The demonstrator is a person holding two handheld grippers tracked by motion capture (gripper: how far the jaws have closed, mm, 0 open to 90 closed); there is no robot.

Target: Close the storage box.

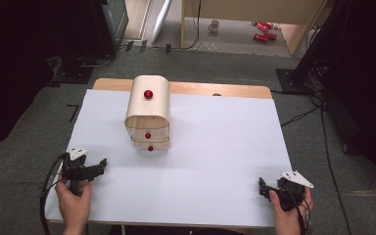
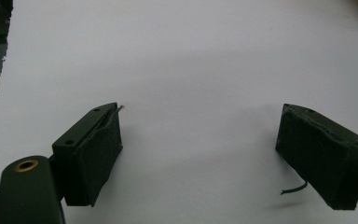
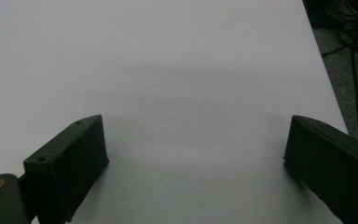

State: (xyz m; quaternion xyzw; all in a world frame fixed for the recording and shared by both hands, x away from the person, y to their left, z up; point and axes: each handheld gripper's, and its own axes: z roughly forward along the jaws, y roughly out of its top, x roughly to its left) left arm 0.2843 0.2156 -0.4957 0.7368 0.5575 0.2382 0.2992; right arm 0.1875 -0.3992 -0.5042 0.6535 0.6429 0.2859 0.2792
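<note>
Drawer cabinet (image 1: pixel 147 113) stands mid-desk (image 1: pixel 215 161), well beyond you; it looks light, stiff wood, so pinch a small red knob (image 1: pixel 150 148), likely slippery. Your left gripper (image 1: pixel 89 169) and right gripper (image 1: pixel 267 190) gape wide, empty.

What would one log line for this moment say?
left gripper: open, empty | right gripper: open, empty | drawer box: untouched, drawers shut

Even overhead light leaves the white table sheet (image 1: pixel 215 161) bright and the room's corners nearly black. Both gripper views are dim and soft, with faint broad shadows on the sheet; the black pads (image 2: pixel 98 154) look slightly blurred, perhaps too close.
</note>
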